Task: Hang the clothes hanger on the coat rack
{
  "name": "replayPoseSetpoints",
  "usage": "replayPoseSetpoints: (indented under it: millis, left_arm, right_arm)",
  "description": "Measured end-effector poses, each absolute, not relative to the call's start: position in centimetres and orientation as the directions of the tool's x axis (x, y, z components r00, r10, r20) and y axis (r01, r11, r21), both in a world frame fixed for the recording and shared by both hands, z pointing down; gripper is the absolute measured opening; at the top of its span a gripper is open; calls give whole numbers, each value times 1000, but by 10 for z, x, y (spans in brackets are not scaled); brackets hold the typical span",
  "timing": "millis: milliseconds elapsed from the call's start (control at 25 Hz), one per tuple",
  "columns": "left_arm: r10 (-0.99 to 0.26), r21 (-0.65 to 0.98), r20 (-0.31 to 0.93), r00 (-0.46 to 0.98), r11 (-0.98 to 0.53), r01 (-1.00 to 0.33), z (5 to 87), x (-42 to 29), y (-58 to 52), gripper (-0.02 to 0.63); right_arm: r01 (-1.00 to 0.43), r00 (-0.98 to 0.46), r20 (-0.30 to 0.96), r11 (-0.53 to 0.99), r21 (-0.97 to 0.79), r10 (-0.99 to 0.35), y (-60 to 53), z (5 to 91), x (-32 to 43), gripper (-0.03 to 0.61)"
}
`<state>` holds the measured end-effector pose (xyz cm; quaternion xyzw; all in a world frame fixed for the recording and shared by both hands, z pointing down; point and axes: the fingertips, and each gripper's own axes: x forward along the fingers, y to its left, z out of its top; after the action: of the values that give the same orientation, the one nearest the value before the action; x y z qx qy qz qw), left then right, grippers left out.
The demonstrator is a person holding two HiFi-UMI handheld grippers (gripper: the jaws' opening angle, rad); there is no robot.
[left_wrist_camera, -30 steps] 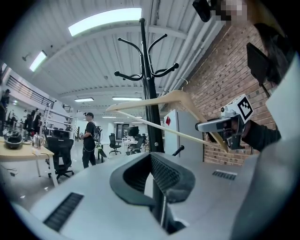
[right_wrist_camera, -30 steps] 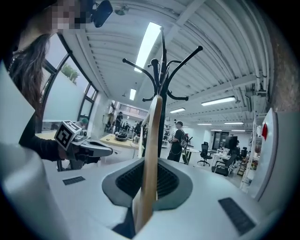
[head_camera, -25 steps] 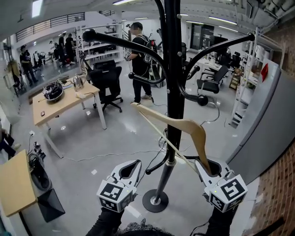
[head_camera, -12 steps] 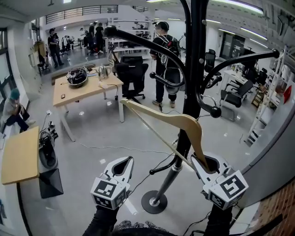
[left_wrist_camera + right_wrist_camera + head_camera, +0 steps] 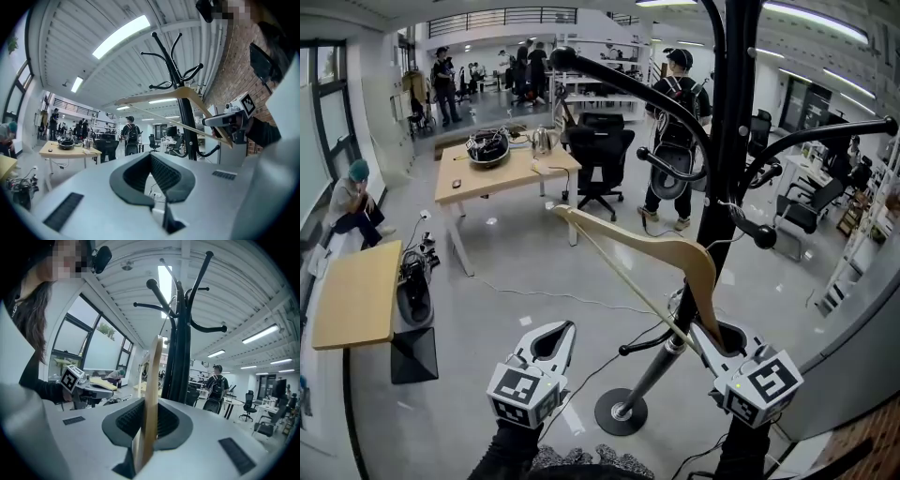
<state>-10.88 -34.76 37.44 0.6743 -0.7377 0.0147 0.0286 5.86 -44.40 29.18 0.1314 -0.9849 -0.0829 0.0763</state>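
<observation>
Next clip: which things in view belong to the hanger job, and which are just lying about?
Job: wooden hanger, clamped in the right tongs; black coat rack; left tongs, shut and empty.
Lying about: wooden desk, office chair, low table, person with a backpack.

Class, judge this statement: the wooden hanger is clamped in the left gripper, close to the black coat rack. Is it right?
Not quite: the gripper is wrong. The wooden hanger is clamped in the right gripper, as the right gripper view shows; the left gripper has its jaws together on nothing. The hanger is indeed close to the black coat rack.
</observation>
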Motion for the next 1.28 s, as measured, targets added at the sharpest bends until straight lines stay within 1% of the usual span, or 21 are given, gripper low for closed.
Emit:
replayPoseSetpoints:
  millis: [80,200,440,560,760,840,1160,1280]
  left_arm:
    - [-995,17,65,-81,83,-996,376,-105,-349,6]
    - [-996,7,63,-68,68,-998,377,-102,-352,6]
    - [-998,6,61,-15,15,-1000,374,-94,-359,6]
    - [-998,5,61,10,-10,-1000,373,-90,-361,6]
    - [-997,1,54,56,-56,-998,371,-84,-367,6]
    - [-996,-1,49,76,-76,-997,370,-83,-368,6]
    - [-981,-46,22,195,-196,-980,354,-73,-382,6]
    - [-968,-64,9,252,-252,-966,347,-67,-386,6]
  right_arm:
    - [-251,-952,132,952,176,-276,-445,294,60,48]
    - [-256,-949,132,943,211,-287,-446,295,63,49]
    - [-312,-922,135,903,296,-363,-448,298,72,51]
    - [-357,-904,127,885,300,-408,-449,294,79,56]
    - [-430,-884,64,860,275,-463,-453,283,94,161]
    - [-451,-871,63,845,286,-487,-451,281,99,172]
    - [-515,-831,44,797,317,-555,-445,276,108,177]
    - [-557,-810,14,775,298,-587,-442,274,116,212]
